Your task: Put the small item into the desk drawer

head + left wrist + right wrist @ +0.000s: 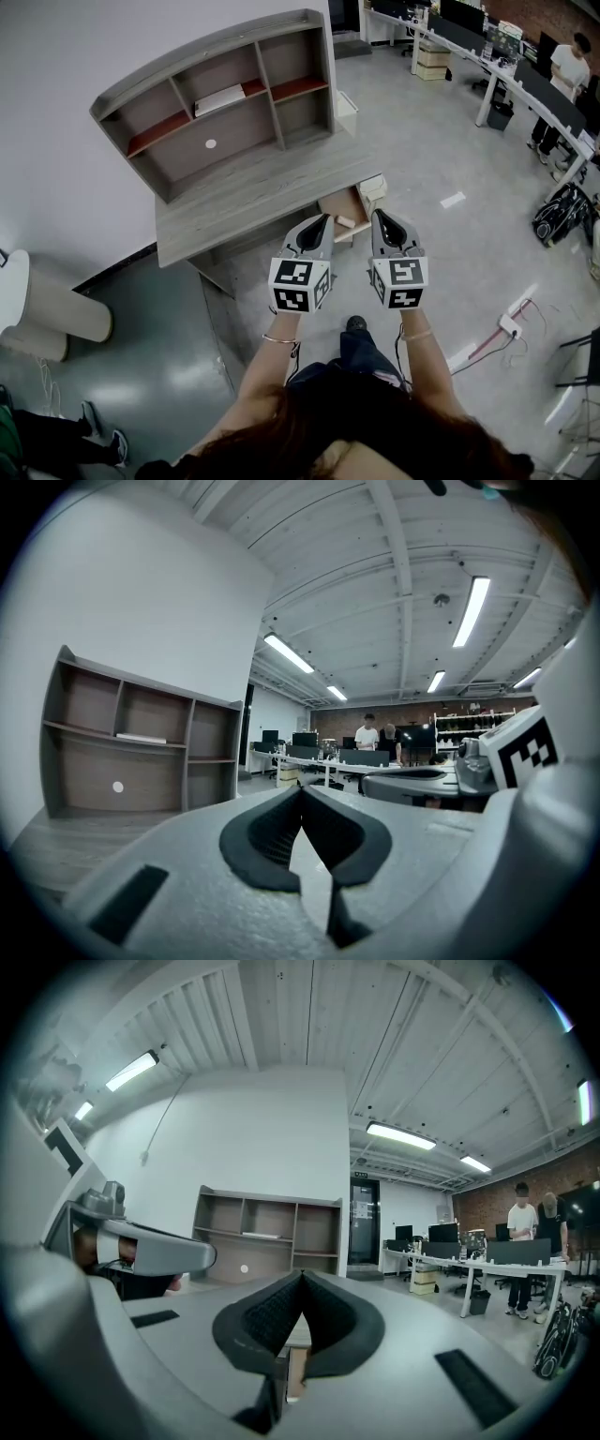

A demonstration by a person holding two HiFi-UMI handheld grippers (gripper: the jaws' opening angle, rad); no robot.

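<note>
Drawer (337, 206) stands pulled out from the desk's (244, 197) front, a small pale item (347, 222) apparently inside. Off that same desk edge hover the left gripper (324, 218) and the right gripper (379, 215), each with jaws together, empty.

The desk (246, 195) and its shelf unit (248, 136) look like matt grey wood-grain laminate, with reddish-brown boards on two shelves. The open drawer (343, 208) shows pale bare wood inside. The floor (441, 159) is smooth grey concrete with a dull sheen. The left gripper (323, 218) and right gripper (379, 215) have matt grey plastic shells, and their jaws are lined with black ribbed rubber. The wall (75, 56) is flat white paint.
</note>
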